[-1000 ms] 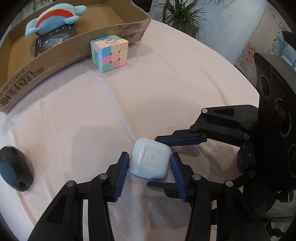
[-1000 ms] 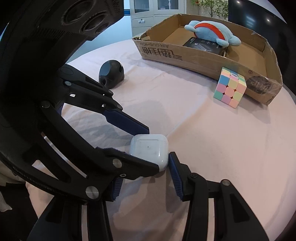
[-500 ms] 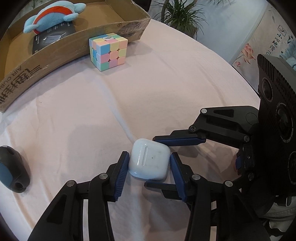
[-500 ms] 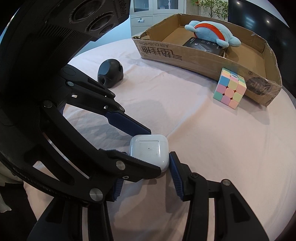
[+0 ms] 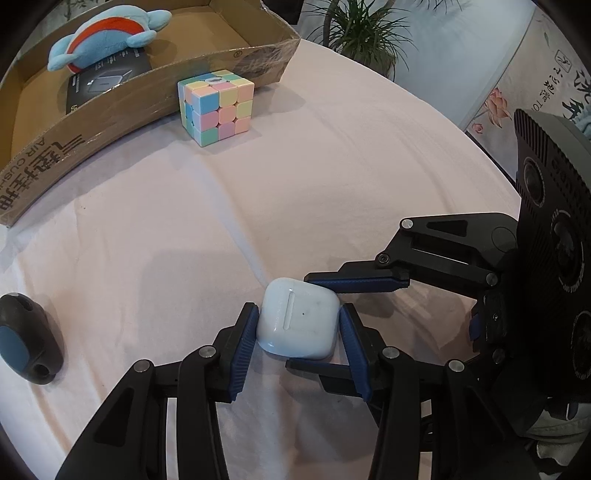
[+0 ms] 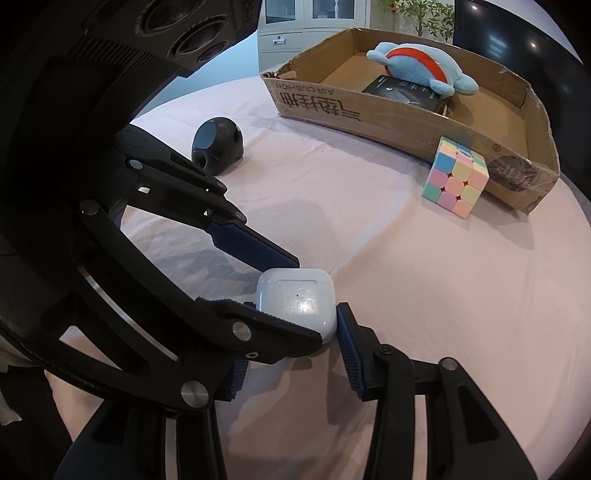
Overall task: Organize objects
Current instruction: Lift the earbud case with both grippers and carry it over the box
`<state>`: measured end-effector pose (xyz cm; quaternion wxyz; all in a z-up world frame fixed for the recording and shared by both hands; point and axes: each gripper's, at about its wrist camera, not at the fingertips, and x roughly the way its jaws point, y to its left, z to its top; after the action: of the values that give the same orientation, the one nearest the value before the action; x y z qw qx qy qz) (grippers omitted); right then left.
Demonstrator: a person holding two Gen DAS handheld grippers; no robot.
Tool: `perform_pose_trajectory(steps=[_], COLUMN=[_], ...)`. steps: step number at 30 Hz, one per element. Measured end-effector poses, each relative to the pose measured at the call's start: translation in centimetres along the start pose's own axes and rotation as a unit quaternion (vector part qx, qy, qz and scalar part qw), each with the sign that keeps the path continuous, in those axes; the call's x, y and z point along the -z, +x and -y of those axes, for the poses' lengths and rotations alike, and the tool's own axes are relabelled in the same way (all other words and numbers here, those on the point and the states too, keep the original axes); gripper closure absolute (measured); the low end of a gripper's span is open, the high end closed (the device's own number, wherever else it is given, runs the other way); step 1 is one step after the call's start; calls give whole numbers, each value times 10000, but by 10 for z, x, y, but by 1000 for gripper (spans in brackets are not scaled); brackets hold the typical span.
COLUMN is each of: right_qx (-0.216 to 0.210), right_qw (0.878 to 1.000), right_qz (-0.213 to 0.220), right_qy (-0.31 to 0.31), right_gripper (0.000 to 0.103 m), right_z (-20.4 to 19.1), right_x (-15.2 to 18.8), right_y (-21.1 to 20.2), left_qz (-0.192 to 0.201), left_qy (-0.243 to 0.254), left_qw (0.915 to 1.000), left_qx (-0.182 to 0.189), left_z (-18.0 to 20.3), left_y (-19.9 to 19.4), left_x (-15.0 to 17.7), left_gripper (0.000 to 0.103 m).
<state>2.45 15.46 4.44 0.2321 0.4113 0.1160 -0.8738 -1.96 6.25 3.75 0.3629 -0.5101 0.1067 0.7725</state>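
Observation:
A white earbud case (image 5: pixel 297 323) lies on the pink tablecloth (image 5: pixel 258 184) with both grippers around it. My left gripper (image 5: pixel 297 341) comes from below in the left wrist view, its blue pads pressed on the case's left and right sides. My right gripper (image 6: pixel 291 332) reaches in crosswise. Its right pad (image 6: pixel 347 339) touches the case (image 6: pixel 295 299), and its left pad is mostly hidden behind the left gripper's finger (image 6: pixel 258 325). In the left wrist view the right gripper's fingers (image 5: pixel 354 282) bracket the case's far and near edges.
A pastel puzzle cube (image 5: pixel 216 107) stands against an open cardboard box (image 5: pixel 110 107). Inside the box are a blue plush toy (image 5: pixel 107 29) and a black packet (image 5: pixel 107 77). A black rounded gadget (image 5: pixel 27 339) lies at the left. The round table's edge (image 5: pixel 480 155) curves along the right.

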Motion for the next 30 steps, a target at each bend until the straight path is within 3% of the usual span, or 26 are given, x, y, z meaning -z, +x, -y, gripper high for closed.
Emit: perform_pose_trajectory(steps=[11,30], right_qx=[195,686], right_qw=[9997,9964], right_qz=[109,395], right_qy=[100,289], right_gripper=[62,62], right_z=[12,60], right_x=[-5,-35], right_y=[-12,-32], left_qz=[70,314], left_qy=[187,534], left_qw=[9998,9981], left_qx=[1,52], left_z=[10,14], left_y=[-3,-11], left_x=[-22,-94], left_gripper=[60,60])
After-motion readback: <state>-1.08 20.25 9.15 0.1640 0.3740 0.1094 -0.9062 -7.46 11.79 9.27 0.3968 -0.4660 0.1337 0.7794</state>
